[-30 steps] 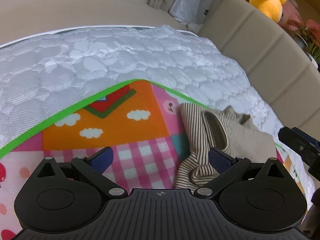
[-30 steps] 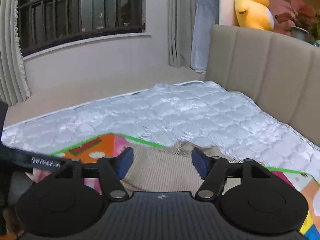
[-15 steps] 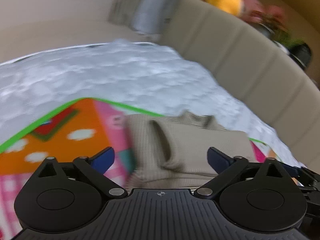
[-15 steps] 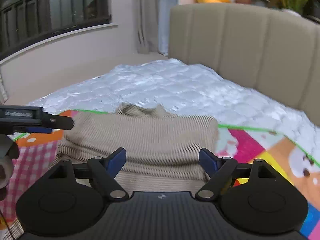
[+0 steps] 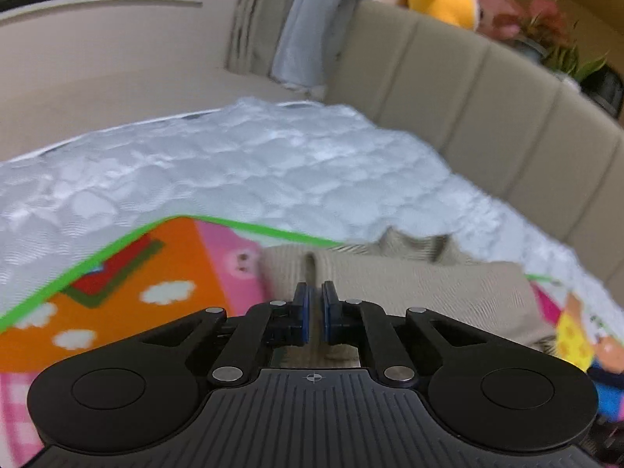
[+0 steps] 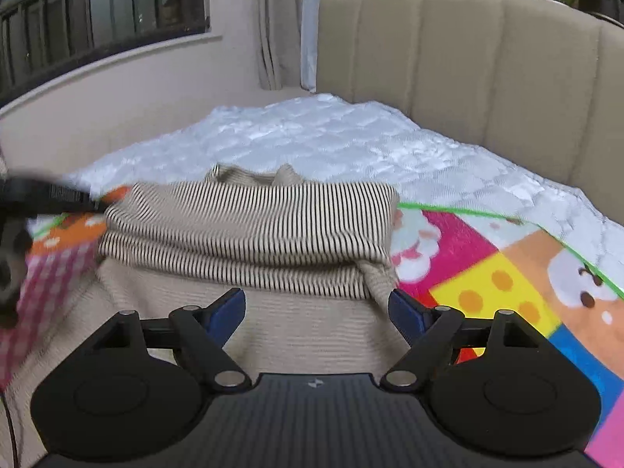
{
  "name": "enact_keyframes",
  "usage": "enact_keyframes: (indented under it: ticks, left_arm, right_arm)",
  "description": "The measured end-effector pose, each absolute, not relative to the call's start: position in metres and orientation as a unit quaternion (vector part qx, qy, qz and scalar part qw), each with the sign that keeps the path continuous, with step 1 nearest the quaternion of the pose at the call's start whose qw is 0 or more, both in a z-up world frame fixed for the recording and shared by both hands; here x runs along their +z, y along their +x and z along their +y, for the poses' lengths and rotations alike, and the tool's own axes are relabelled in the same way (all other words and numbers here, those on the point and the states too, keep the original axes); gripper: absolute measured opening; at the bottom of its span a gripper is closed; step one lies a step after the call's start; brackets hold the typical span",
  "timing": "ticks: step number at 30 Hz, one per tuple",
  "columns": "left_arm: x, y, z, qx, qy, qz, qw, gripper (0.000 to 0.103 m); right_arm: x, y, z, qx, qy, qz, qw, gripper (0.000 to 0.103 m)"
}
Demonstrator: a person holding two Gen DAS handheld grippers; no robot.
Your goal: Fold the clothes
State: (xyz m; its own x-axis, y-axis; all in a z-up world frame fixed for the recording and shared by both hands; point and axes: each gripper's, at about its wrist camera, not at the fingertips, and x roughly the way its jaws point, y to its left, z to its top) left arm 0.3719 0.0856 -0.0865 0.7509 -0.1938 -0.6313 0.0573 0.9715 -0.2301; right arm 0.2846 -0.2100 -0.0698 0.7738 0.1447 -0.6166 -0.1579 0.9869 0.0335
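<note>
Striped garment [image 6: 249, 230] before right claw [image 6: 316, 310] (open)

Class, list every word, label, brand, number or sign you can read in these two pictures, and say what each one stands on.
None can be read.
Left gripper: pale lettering on its black side in the right wrist view, too blurred to read.
Play mat: cartoon pictures only, no words.
Each gripper's body: a small moulded mark, no letters.
</note>
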Motion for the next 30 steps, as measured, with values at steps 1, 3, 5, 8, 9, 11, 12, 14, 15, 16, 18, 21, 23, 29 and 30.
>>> enact_keyframes:
  ticks: [1, 3, 5, 8, 9, 11, 12, 14, 15, 16, 18, 21, 23, 29, 30]
  left_arm:
    - [-0.091, 0.374, 0.089, -0.056, -0.092, 0.358, 0.927, 0.008]
    - [-0.102, 0.378, 0.095, -0.024, -0.081, 0.381, 0.921, 0.008]
    - [-0.106, 0.380, 0.104, 0.004, -0.083, 0.388, 0.918, 0.009]
    - [-0.088, 0.377, 0.115, -0.024, -0.136, 0.360, 0.923, 0.022]
    - [-0.080, 0.374, 0.113, -0.052, -0.150, 0.343, 0.926, 0.030]
    - [-0.067, 0.369, 0.108, -0.108, -0.176, 0.311, 0.928, 0.053]
    - [-0.067, 0.368, 0.103, -0.134, -0.181, 0.307, 0.925, 0.056]
    - [-0.075, 0.369, 0.090, -0.171, -0.185, 0.319, 0.914, 0.064]
    - [-0.082, 0.371, 0.085, -0.176, -0.181, 0.330, 0.910, 0.064]
    - [-0.091, 0.374, 0.080, -0.167, -0.169, 0.347, 0.908, 0.064]
    - [-0.103, 0.381, 0.074, -0.145, -0.139, 0.369, 0.907, 0.063]
    - [-0.107, 0.384, 0.074, -0.139, -0.130, 0.377, 0.906, 0.062]
    - [-0.106, 0.384, 0.076, -0.141, -0.135, 0.377, 0.905, 0.062]
    - [-0.109, 0.384, 0.076, -0.146, -0.132, 0.378, 0.905, 0.063]
    - [-0.109, 0.385, 0.077, -0.146, -0.134, 0.379, 0.904, 0.063]
  right_arm:
    - [-0.068, 0.291, -0.208, 0.080, -0.010, 0.322, 0.943, 0.081]
    - [-0.063, 0.306, -0.202, 0.080, -0.012, 0.311, 0.947, 0.077]
    - [-0.059, 0.322, -0.200, 0.083, -0.012, 0.307, 0.948, 0.055]
    - [-0.068, 0.355, -0.204, 0.071, 0.008, 0.332, 0.941, 0.048]
    - [-0.076, 0.365, -0.206, 0.065, 0.014, 0.348, 0.935, 0.048]
    - [-0.091, 0.381, -0.208, 0.061, 0.011, 0.375, 0.925, 0.048]
    - [-0.098, 0.386, -0.207, 0.064, 0.001, 0.387, 0.920, 0.049]
    - [-0.092, 0.386, -0.196, 0.079, -0.040, 0.381, 0.920, 0.049]
    - [-0.086, 0.386, -0.192, 0.088, -0.055, 0.376, 0.921, 0.049]
    - [-0.078, 0.388, -0.190, 0.100, -0.053, 0.364, 0.924, 0.049]
    - [-0.067, 0.401, -0.184, 0.105, -0.052, 0.345, 0.931, 0.049]
    - [-0.064, 0.432, -0.175, 0.102, -0.044, 0.336, 0.935, 0.049]
    - [-0.073, 0.453, -0.170, 0.096, -0.026, 0.345, 0.933, 0.050]
    - [-0.115, 0.495, -0.150, 0.087, -0.019, 0.377, 0.922, 0.057]
    - [-0.116, 0.496, -0.148, 0.091, -0.025, 0.374, 0.923, 0.049]
